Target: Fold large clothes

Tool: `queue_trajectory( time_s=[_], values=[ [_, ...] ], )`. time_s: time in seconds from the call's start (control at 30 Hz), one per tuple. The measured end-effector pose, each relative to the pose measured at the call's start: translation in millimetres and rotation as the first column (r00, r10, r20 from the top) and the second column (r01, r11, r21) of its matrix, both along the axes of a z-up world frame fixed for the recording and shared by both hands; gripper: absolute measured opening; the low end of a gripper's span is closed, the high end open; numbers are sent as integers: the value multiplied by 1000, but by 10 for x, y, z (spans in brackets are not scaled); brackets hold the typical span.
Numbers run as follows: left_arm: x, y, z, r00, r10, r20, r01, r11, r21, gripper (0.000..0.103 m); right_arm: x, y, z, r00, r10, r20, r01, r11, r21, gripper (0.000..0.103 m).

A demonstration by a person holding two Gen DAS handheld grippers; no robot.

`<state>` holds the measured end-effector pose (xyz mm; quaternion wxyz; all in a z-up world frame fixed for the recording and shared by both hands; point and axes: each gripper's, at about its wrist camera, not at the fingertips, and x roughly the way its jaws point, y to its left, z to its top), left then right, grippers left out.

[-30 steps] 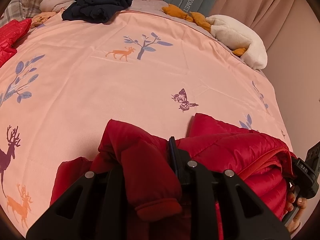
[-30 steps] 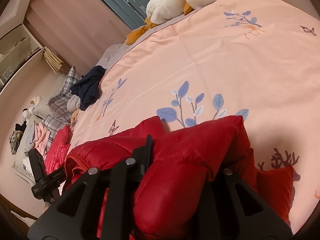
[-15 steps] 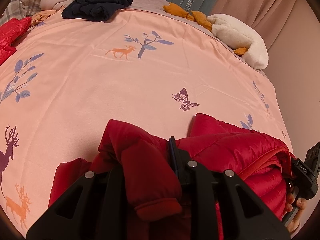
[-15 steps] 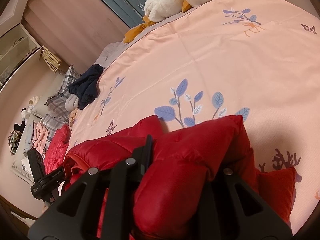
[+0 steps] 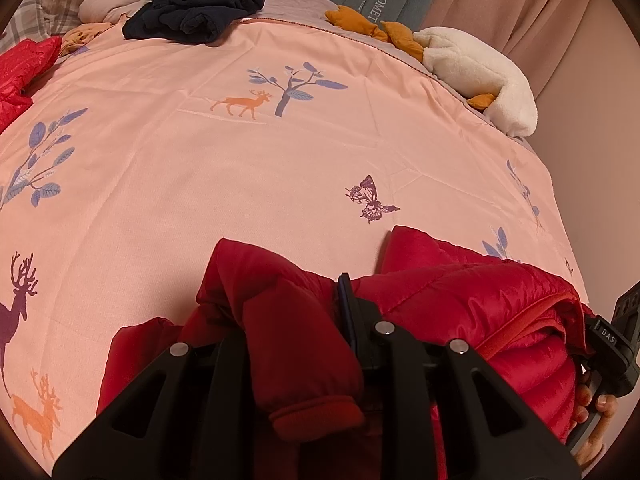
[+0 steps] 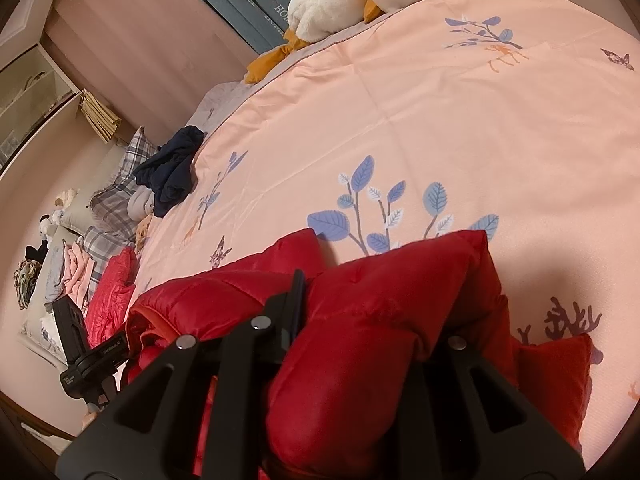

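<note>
A red puffer jacket [image 5: 460,300] lies bunched at the near edge of a pink printed bedspread [image 5: 240,168]. My left gripper [image 5: 296,320] is shut on a red sleeve with a knit cuff [image 5: 316,416] that hangs between its fingers. My right gripper [image 6: 360,320] is shut on a thick fold of the same jacket [image 6: 384,312]. The right gripper's body shows at the lower right of the left wrist view [image 5: 612,340]. The left gripper's body shows at the lower left of the right wrist view [image 6: 88,356].
A dark navy garment [image 5: 196,4] lies at the far side of the bed. A white and orange plush toy [image 5: 472,68] lies at the far right corner. Another red jacket [image 5: 20,68] sits at the left edge. Plaid pillows [image 6: 120,196] and curtains lie beyond.
Both grippers keep their hold on the jacket. The views have shifted only slightly, with the bed sliding a little in frame.
</note>
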<state>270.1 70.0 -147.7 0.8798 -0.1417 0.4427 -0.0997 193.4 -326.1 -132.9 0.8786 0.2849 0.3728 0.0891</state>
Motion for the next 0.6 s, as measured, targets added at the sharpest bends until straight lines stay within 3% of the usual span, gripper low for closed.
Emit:
queue_trajectory(
  time_s=[0.6],
  values=[
    [12,1,-10,1000,-1,-3,1,1000,2,22,-3,-14,-3,1000,1,-14,-1,1000,23,20]
  ],
)
